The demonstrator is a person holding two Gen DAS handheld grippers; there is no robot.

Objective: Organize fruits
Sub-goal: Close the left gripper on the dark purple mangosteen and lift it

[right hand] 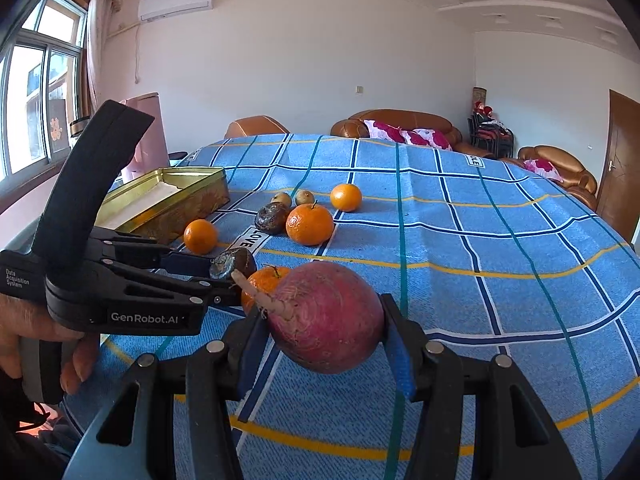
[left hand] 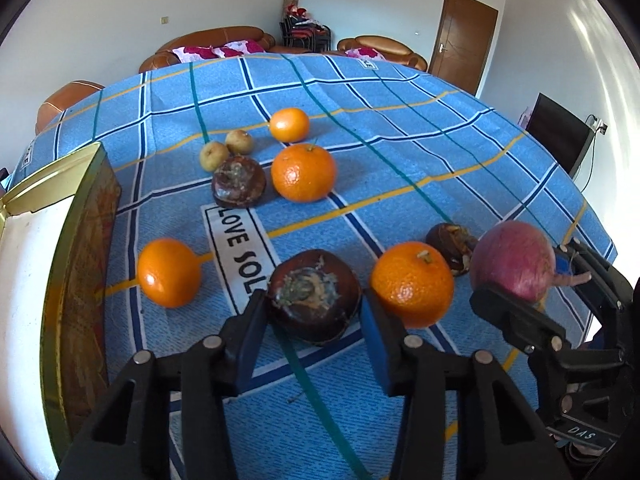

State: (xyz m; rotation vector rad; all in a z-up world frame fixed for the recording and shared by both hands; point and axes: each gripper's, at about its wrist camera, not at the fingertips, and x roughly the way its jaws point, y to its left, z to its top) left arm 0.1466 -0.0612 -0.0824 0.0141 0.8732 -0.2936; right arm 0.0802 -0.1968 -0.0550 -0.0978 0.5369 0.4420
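The tin point(left hand: 60, 240) at the counter's point(left hand: 400, 140) left edge looks empty, so the sorting has barely begun. The left tongs point(left hand: 314, 312) have their jaws around a dark fruit point(left hand: 314, 296) on the cloth; whether the pads press it cannot be told. The right tongs point(right hand: 320, 328) are clamped on a purple root point(right hand: 328, 320), held clear of the cloth. Four oranges, two more dark fruits and two small pale fruits lie loose. One orange point(left hand: 412, 284) sits just beside the left tongs' right jaw and may get nudged.
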